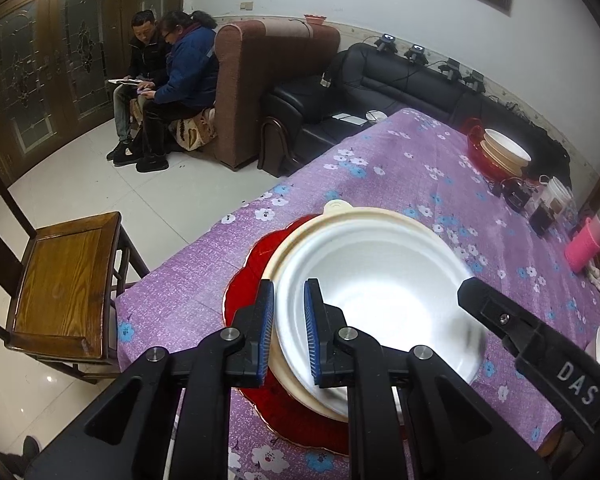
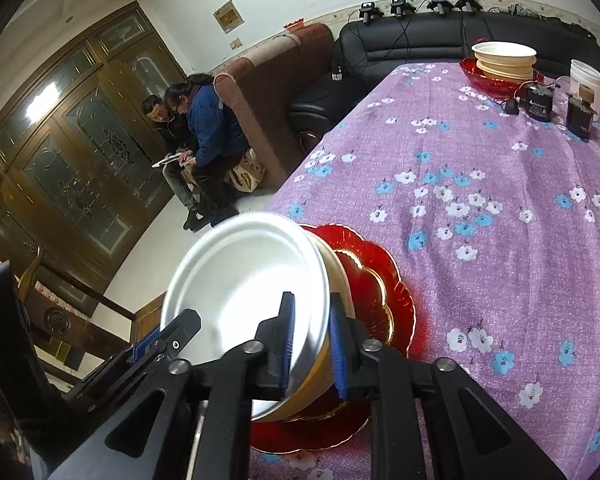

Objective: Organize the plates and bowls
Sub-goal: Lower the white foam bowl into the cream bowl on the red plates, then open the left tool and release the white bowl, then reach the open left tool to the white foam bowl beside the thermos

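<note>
A white bowl (image 1: 380,292) sits nested in a cream bowl (image 1: 380,216) on a red scalloped plate (image 1: 252,264) near the table's left edge. My left gripper (image 1: 288,332) is shut on the near rim of the bowls. In the right wrist view the white bowl (image 2: 244,288) and cream bowl (image 2: 336,280) tilt above the red plate (image 2: 380,280). My right gripper (image 2: 312,348) straddles their rim, one pad inside and one outside, slightly apart from the wall. One of its fingers (image 1: 500,316) shows at the bowl's right side.
A purple flowered cloth (image 2: 480,160) covers the table. At its far end are stacked cream bowls on a red dish (image 2: 504,60), black boxes (image 2: 540,106), a white tub (image 2: 586,80) and a pink bottle (image 1: 584,246). A wooden chair (image 1: 64,280) stands left; two people (image 1: 168,80) sit beyond.
</note>
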Demonstrator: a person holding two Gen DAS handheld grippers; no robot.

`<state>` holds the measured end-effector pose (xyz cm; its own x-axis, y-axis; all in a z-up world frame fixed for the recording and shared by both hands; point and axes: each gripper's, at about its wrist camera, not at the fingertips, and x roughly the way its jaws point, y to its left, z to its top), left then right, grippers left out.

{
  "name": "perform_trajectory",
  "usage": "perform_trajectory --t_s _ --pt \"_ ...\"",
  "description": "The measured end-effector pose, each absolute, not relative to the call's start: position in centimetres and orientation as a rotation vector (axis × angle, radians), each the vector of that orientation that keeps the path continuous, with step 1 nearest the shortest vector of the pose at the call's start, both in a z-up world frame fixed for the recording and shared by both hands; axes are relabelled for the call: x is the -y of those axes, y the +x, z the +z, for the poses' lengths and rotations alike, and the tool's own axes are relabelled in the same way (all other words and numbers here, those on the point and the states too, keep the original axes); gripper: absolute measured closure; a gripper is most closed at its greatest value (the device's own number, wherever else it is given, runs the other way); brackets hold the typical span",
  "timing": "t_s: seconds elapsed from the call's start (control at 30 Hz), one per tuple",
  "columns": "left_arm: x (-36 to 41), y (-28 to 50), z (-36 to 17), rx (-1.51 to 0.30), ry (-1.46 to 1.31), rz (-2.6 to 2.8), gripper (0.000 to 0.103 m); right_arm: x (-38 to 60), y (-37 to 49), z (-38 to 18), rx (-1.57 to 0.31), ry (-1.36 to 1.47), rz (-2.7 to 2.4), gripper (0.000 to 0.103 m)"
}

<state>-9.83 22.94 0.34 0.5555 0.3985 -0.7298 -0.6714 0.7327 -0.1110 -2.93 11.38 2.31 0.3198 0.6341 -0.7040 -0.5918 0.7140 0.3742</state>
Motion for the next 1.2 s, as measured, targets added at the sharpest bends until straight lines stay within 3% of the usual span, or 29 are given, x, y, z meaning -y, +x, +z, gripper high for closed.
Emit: perform_trajectory --t_s 0.13,0.2,0.27,0.47,0.53,0.7,0.93,1.2 --pt "-22.8 -10.0 0.7 -0.728 -0.407 0.66 0.073 -10.9 -2.9 2.5 -0.946 0.064 0.805 0.07" --pt "-22.6 -10.1 0.9 -0.715 -0.405 0.669 0.056 -10.5 -2.8 2.6 -0.941 0.078 0.803 0.068" --pt "-22.4 -10.3 1.4 -0.694 -0.393 0.683 0.049 -10.0 -2.6 2.8 -0.937 0.097 0.799 0.067" --pt "-21.0 -10.2 3.0 -0.652 -0.358 0.678 0.045 -7.6 -2.4 3.8 -0.918 0.168 0.807 0.058" --pt "-20.2 -10.0 3.3 -0.644 -0.337 0.665 0.043 -6.5 -2.4 4.1 -0.907 0.195 0.806 0.046" --pt "-17.6 -8.7 3.9 -0.648 -0.284 0.602 0.041 -2.7 -1.9 4.3 -0.895 0.251 0.764 0.036" --pt "-12.5 -6.4 4.0 -0.677 -0.217 0.449 0.032 3.9 -0.2 3.1 -0.917 0.362 0.634 0.006" --pt "-6.4 -3.0 2.1 -0.792 -0.152 0.256 0.027 11.6 0.6 1.3 -0.947 0.367 0.481 0.0"
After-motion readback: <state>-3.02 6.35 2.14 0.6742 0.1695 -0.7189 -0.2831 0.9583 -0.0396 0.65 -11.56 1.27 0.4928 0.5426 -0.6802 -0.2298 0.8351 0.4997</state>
